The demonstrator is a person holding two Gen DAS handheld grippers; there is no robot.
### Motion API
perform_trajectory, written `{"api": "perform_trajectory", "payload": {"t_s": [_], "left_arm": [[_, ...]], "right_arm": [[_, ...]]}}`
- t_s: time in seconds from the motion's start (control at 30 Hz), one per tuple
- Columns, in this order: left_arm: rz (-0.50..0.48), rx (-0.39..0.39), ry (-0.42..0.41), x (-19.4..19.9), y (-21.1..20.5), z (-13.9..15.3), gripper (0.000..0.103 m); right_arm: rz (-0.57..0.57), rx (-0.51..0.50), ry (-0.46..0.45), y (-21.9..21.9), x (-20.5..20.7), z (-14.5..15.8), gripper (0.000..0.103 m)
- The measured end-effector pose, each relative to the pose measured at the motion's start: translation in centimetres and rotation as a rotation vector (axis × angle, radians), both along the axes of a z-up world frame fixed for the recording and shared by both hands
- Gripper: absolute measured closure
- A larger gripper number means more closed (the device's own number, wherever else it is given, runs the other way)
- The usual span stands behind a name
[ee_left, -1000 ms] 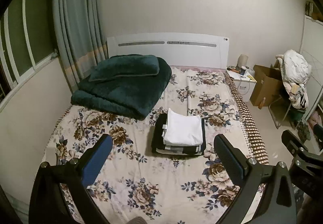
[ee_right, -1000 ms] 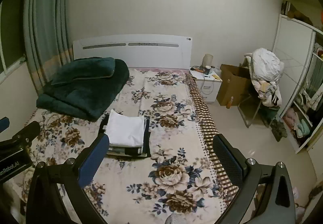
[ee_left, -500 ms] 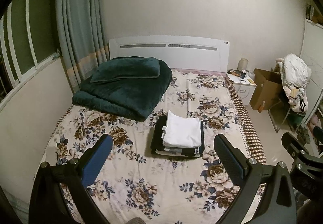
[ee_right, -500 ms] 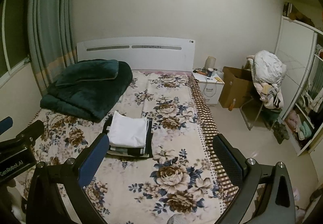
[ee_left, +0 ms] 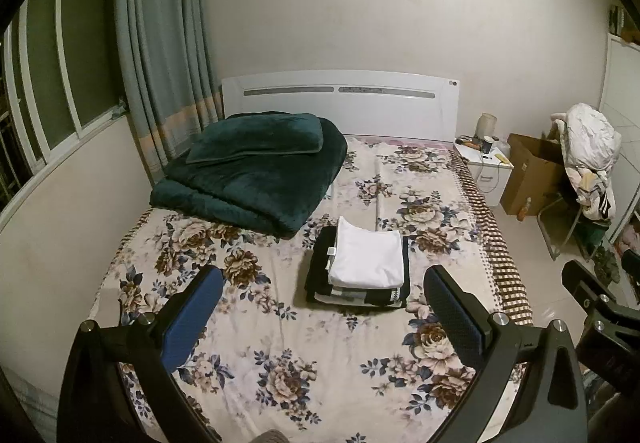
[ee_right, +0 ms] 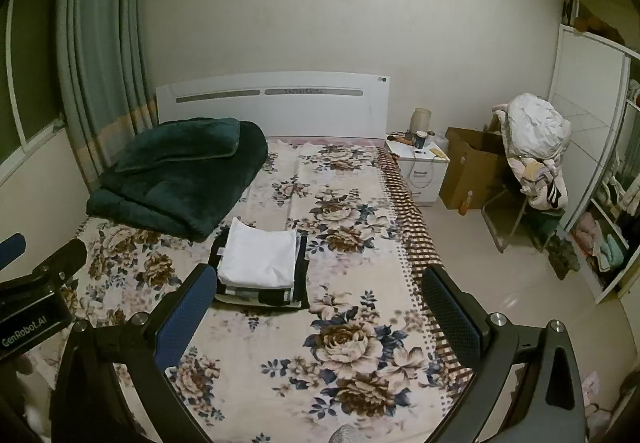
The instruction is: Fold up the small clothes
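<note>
A stack of folded clothes (ee_left: pixel 360 275) lies in the middle of the floral bed (ee_left: pixel 280 363), with a white folded garment (ee_left: pixel 368 257) on top of dark ones. It also shows in the right wrist view (ee_right: pixel 262 269), the white garment (ee_right: pixel 260 255) on top. My left gripper (ee_left: pixel 324 303) is open and empty, held above the near part of the bed, well back from the stack. My right gripper (ee_right: pixel 320 303) is open and empty too, at about the same distance. Each gripper shows at the edge of the other's view.
A folded dark green blanket (ee_left: pixel 252 179) with a pillow lies at the head of the bed by the white headboard (ee_left: pixel 340 103). A nightstand (ee_left: pixel 486 163), a cardboard box (ee_left: pixel 532 175) and a chair piled with clothes (ee_left: pixel 588 163) stand right of the bed. Curtains hang left.
Both grippers have drawn back and up from the bed, so the stack looks smaller and more of the room shows. The stack has not moved. Both stay open.
</note>
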State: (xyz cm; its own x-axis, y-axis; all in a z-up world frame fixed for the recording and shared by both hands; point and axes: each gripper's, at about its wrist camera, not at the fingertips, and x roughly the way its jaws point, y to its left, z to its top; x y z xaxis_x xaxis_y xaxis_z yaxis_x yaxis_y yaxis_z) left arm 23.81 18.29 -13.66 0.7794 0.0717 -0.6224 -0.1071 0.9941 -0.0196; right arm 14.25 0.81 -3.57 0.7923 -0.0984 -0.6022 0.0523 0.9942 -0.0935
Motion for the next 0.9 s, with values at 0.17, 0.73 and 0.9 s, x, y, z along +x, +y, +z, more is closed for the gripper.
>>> {"api": "perform_trajectory", "payload": {"t_s": [0.17,0.73,0.9], "left_arm": [[0.001,0.002,-0.002,-0.09,0.08,-0.04,0.000],[-0.001,-0.002,-0.006,-0.56,-0.28,0.38,0.000],[0.000,-0.001,-0.005,-0.57,-0.30,0.33,0.000]], "right_arm": [[0.007,0.009,0.001,-0.07,-0.16,-0.04,0.000],[0.014,0.023,0.004,-0.26,-0.43,-0.39,0.000],[0.016,0.025,0.003,-0.12,-0.38,-0.41,0.000]]}}
